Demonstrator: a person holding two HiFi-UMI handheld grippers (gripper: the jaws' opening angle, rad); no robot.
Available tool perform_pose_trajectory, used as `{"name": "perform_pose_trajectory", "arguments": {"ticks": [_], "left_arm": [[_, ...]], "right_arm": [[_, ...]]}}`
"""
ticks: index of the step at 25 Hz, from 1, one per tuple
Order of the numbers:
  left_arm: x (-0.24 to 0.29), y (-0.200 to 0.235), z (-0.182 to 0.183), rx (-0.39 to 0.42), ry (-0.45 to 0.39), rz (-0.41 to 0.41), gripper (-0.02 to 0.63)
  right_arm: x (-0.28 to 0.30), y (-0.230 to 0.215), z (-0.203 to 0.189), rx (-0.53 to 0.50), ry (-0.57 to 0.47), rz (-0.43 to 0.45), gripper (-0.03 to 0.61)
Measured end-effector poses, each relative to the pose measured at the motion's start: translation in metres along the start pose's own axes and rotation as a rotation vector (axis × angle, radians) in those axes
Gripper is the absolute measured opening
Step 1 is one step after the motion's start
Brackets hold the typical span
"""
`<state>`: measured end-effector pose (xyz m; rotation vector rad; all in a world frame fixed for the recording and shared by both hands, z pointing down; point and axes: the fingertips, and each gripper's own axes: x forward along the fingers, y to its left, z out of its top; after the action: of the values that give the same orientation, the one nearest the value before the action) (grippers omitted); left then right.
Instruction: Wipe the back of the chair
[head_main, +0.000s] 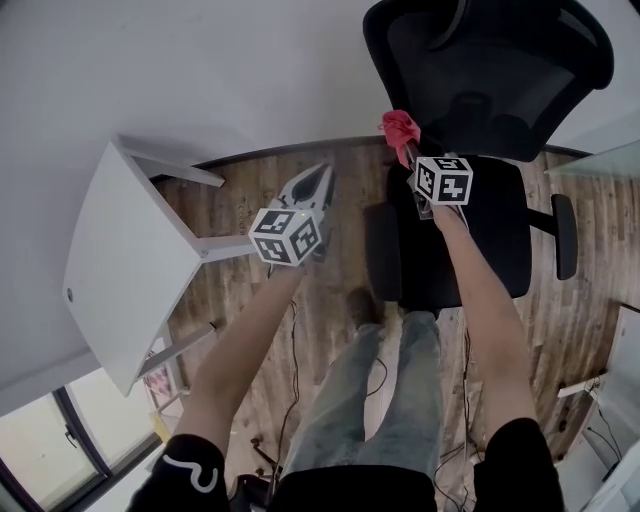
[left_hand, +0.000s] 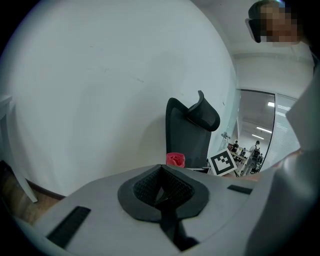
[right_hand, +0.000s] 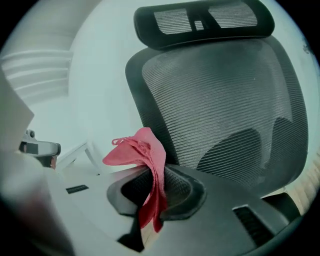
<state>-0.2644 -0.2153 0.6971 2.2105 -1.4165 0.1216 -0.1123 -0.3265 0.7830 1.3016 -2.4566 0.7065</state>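
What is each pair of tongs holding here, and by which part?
The right tongs pinch the red cloth across its folded middle, one bunched end sticking out ahead. The left tongs are shut on nothing.

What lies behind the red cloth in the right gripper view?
The black chair's mesh backrest stands behind the red cloth clamped in the right gripper. The cloth covers the backrest's lower left edge.

Soft, even light, bright on the pale wall (left_hand: 100, 75). Gripper views bend at the edges, corners black, near foreground blurred.
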Motion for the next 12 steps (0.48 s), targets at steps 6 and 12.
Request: {"name": "perform_pose_trajectory", "arguments": {"ticks": [6, 12], "left_arm": [[-0.001, 0.005, -0.004, -0.01, 0.006, -0.001, 0.025], [0.014, -0.009, -0.002, -0.004, 0.013, -0.011, 0.025]], "right_arm": [[0.007, -0.012, -0.003, 0.008, 0.019, -0.031, 0.069], [0.002, -0.029, 0.001, 0.011, 0.013, -0.049, 0.069]]}}
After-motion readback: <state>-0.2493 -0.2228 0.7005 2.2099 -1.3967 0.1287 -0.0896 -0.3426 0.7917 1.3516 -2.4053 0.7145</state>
